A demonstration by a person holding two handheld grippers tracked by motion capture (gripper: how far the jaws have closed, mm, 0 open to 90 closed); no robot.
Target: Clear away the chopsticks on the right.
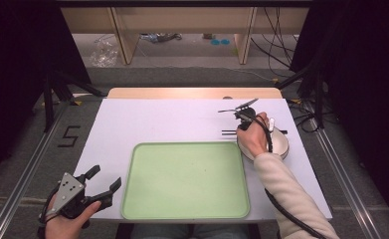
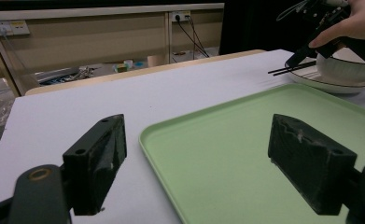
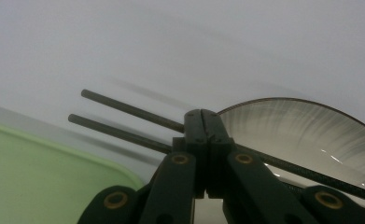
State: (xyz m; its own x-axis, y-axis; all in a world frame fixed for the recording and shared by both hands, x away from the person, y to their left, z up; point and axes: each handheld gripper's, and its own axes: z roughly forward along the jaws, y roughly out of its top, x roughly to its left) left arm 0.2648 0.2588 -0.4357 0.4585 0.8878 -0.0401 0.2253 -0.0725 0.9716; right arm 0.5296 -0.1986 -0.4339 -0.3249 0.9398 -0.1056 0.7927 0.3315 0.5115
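My desk, white-topped, with three things on it

The desk carries a green tray at six o'clock, lying flat near my edge. A white plate sits at three o'clock, just beside the tray's far right corner, with black chopsticks resting across its rim toward nine o'clock.

A: What sits mid-table?
B: A flat pale-green plastic tray on the white tabletop.
A: The grippers?
B: Left gripper gapes beside the tray; right gripper hovers above a white ceramic bowl and black chopsticks.
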